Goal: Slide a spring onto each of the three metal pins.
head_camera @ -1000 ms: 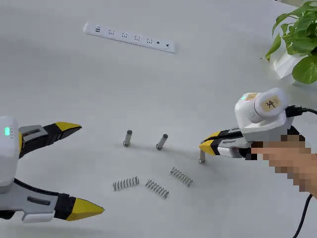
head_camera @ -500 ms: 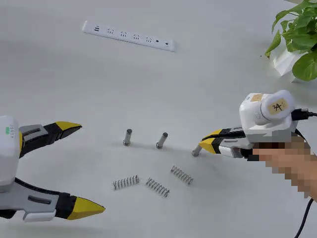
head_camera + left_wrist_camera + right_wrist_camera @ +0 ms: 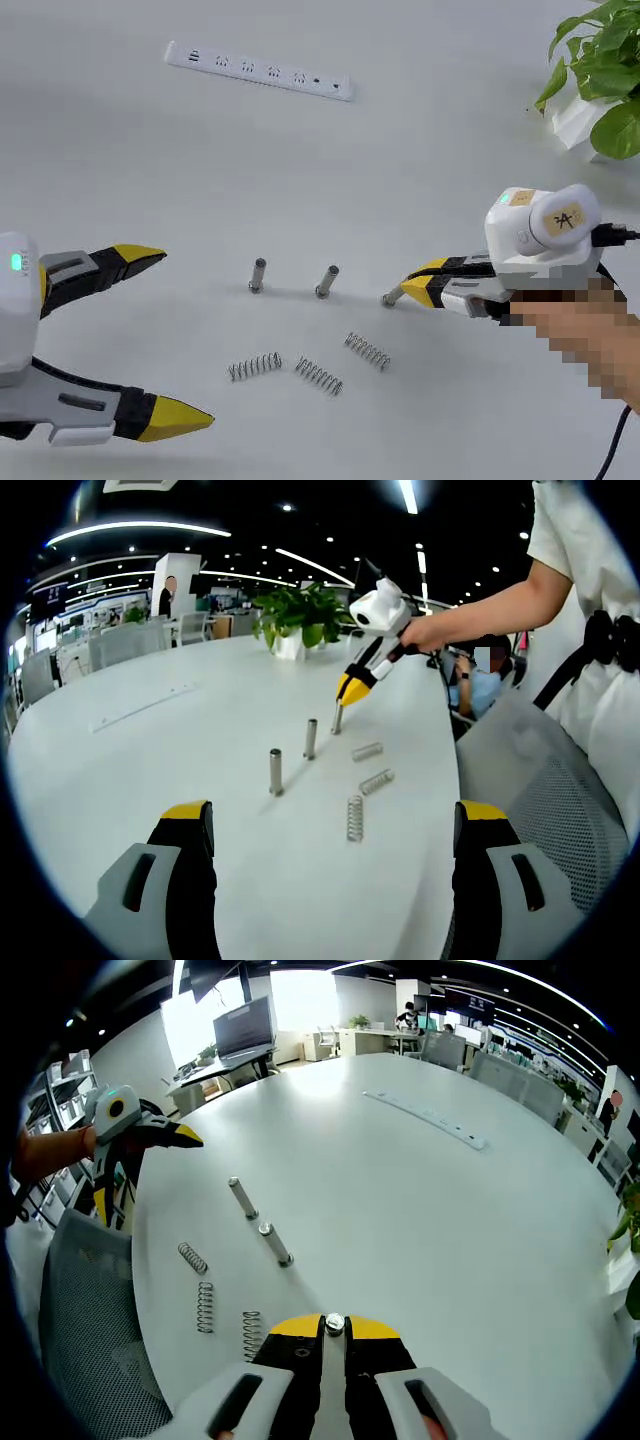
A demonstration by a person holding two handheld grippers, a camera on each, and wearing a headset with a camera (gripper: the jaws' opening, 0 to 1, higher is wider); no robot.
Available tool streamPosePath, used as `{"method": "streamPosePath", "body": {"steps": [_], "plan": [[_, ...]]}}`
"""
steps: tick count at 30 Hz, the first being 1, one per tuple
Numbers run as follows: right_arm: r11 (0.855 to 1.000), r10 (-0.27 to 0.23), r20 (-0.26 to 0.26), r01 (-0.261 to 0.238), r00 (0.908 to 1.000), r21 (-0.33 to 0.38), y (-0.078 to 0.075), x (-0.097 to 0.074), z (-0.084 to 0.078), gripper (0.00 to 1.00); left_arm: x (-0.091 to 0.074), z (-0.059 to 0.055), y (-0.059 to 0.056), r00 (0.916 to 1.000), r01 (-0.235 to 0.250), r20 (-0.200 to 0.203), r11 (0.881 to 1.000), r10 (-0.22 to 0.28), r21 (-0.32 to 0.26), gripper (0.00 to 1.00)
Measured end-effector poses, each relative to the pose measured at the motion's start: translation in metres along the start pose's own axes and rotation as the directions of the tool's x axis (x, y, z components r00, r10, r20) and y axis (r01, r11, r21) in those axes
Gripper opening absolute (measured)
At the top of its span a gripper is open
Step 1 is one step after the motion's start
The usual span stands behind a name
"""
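Right hand-held gripper point(image 3: 408, 292) pinches short grey metal pin point(image 3: 392, 297), centre right; left hand-held gripper point(image 3: 182, 338) gapes.
Small coiled wire springs point(image 3: 367, 352) look light, squashy: grip gently mid-coil.

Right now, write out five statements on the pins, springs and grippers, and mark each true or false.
1. The right gripper is shut on a pin. True.
2. All three pins stand upright. False: two pins stand upright; the gripped one is tilted.
3. One spring is already on a pin. False: the three springs lie on the table, none on a pin.
4. The left gripper is open and holds nothing. True.
5. The power strip lies on the far side of the pins from the springs. True.
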State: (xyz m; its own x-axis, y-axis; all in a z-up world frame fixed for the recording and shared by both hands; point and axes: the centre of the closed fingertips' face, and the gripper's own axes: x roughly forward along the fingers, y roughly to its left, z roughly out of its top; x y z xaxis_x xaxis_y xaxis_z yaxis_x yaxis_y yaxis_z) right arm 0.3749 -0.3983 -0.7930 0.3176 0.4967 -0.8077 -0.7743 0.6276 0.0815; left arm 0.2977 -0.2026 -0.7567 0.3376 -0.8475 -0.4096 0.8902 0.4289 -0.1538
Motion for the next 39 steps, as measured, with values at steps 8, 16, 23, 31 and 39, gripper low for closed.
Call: {"method": "streamPosePath", "body": {"steps": [8,16,23,31,39], "plan": [[1.000,-0.002,-0.002,0.002,1.0000,-0.019,-0.0055,0.0032,0.0009,0.03,0.0003,0.0005,-0.0005,1.0000,0.000,0.001,1.000,0.000,0.000,0.99],[0.998,-0.003,-0.022,0.002,0.9997,-0.056,0.0011,0.0040,0.0014,0.03,0.0007,0.0006,-0.0001,1.0000,0.000,0.001,1.000,0.000,-0.001,0.99],[0.997,-0.006,-0.023,0.004,0.9997,-0.075,0.0020,0.0046,0.0029,0.04,0.0010,0.0013,0.0003,1.0000,0.000,0.006,1.000,0.000,-0.003,0.99],[0.996,-0.004,-0.021,0.002,0.9998,-0.089,0.0016,0.0059,0.0031,0.04,0.0008,0.0023,0.0000,1.0000,0.000,0.009,1.000,0.000,-0.004,0.99],[0.996,-0.008,-0.018,0.006,0.9998,-0.089,0.0045,0.0046,0.0046,0.04,0.0005,0.0020,-0.0005,1.0000,0.001,0.008,1.000,-0.001,-0.004,0.99]]}}
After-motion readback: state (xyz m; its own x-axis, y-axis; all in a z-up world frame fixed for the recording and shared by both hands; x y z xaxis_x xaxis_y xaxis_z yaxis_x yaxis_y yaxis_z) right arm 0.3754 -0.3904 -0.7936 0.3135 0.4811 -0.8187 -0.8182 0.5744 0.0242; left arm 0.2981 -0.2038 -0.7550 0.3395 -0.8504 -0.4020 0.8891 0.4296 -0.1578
